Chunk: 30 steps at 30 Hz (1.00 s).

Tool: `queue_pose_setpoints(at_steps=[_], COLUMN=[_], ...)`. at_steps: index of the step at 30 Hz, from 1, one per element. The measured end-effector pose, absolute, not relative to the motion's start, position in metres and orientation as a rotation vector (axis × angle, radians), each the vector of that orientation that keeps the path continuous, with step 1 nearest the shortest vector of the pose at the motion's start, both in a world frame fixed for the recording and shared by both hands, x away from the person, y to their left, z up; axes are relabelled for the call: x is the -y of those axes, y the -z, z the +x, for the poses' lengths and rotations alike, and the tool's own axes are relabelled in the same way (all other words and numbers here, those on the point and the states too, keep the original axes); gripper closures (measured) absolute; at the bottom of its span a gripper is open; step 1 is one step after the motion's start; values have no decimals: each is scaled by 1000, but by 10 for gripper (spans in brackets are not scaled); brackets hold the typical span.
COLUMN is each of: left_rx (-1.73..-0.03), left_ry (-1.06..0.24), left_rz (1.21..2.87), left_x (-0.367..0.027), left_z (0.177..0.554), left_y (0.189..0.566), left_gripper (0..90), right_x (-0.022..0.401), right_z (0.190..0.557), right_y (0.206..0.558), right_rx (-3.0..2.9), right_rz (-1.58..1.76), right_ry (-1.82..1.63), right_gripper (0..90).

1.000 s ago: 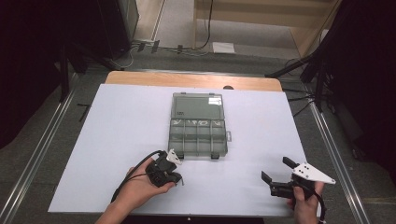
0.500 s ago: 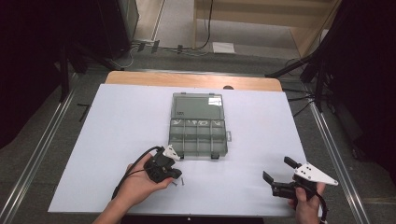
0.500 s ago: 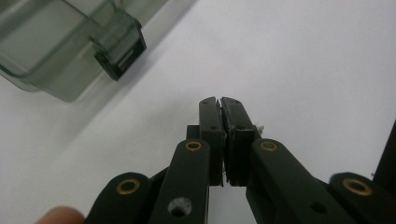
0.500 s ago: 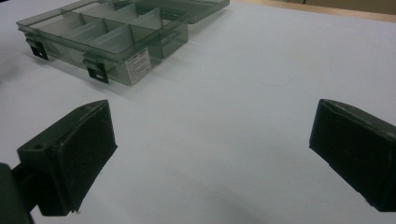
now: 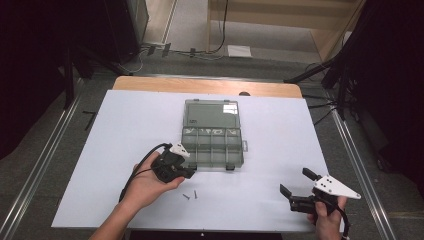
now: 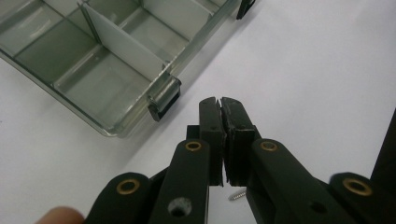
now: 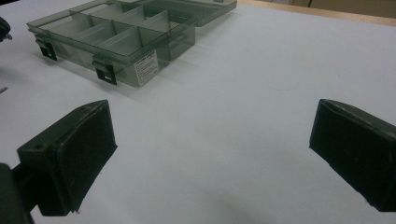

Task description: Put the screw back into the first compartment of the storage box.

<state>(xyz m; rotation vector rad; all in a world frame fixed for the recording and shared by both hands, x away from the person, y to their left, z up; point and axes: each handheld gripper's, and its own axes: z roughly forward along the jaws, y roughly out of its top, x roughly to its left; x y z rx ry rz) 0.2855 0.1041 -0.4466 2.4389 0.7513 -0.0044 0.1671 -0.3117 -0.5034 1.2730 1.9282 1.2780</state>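
Nearest the person, at the front edge of the white worktop [image 5: 125,125], the right tongs [image 5: 296,181] sit in the right hand [image 5: 327,220] with their jaws spread wide apart and nothing between them; in the right gripper view the two black pads [image 7: 74,154] frame bare white surface. A little farther in and to the left, the left hand [image 5: 147,185] holds the left tongs [image 5: 192,173], whose jaws are pressed together. In the left gripper view the pads meet along a thin seam, and whether something very small is pinched there cannot be told from the pictures. Just in front of those tongs, two small screws [image 5: 190,195] lie loose on the worktop, close to each other and apart from the hand; one screw also peeks out under the jaws in the left gripper view. Beyond the left tongs, near the middle of the worktop, lies the clear compartment box [image 5: 214,150], open, with its lid [image 5: 211,113] folded back flat on the far side. The tips of the left tongs are just beside the box's near left corner, next to one of its two black latches [image 6: 164,103], without touching it. The compartments that show look empty, split by thin dividers [image 6: 122,43]. Past the worktop's far wooden edge [image 5: 210,86], cables run across the floor.
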Motion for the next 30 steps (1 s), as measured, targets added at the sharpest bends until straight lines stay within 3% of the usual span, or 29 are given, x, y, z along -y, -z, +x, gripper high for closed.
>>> queue_pose_setpoints(at_steps=[30], left_rx=[-750], left_ry=[-7], left_rz=[2410], left_x=[-93], left_z=[321], left_y=[423], left_gripper=[881], right_x=[312], right_z=[166], right_y=[505], right_rx=[-1936], right_rz=[1271], right_ry=[-1299], right_gripper=[8])
